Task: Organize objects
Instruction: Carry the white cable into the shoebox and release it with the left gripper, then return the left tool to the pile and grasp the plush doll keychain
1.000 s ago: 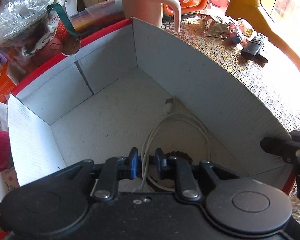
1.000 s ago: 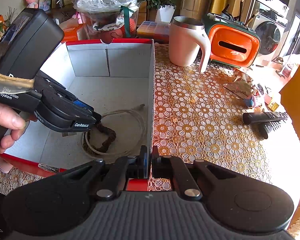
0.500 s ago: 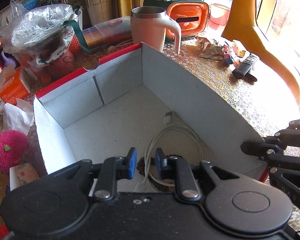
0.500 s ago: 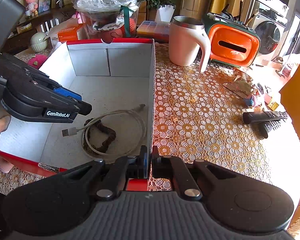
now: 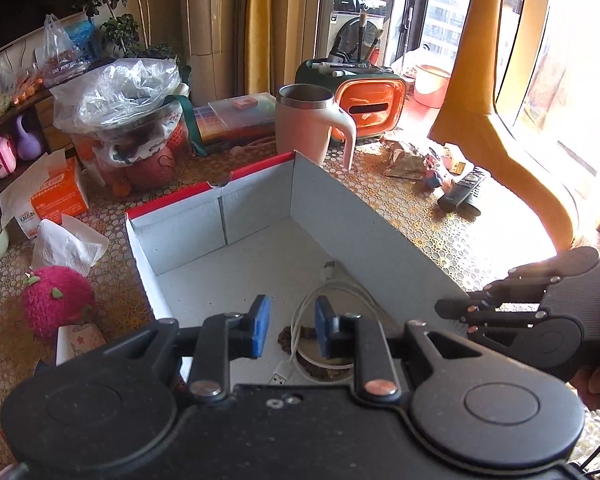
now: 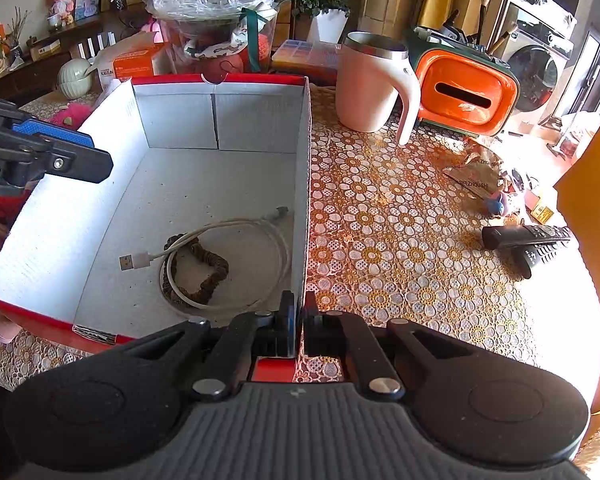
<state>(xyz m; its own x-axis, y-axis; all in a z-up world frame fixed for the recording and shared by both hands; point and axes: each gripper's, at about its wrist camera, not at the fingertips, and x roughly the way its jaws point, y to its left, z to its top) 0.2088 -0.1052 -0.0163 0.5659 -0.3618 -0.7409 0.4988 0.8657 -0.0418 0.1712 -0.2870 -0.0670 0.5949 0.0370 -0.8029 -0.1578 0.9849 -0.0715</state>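
A red box with white inside walls (image 6: 180,120) (image 5: 360,216) stands open on the table. On its floor lie a coiled white USB cable (image 6: 240,226) (image 5: 340,292) and a brown fabric loop (image 6: 204,260) (image 5: 288,336). My left gripper (image 5: 288,320) (image 6: 60,152) hangs above the box's near left part. Its jaws are opening and nothing is between the blue pads; the cable shows through the gap, well below. My right gripper (image 6: 299,312) (image 5: 448,308) is shut on the box's right wall at the near corner.
Right of the box on the lace tablecloth are a pink mug (image 6: 368,88), an orange case (image 6: 464,92), wrappers and two black remotes (image 6: 528,236). Left of it lie a pink plush (image 5: 56,304), tissues (image 5: 64,240) and a bagged basket (image 5: 128,120).
My left gripper has risen out of the box and drawn back to the left, its jaws a little wider; the cable stays on the box floor. The right gripper has not moved.
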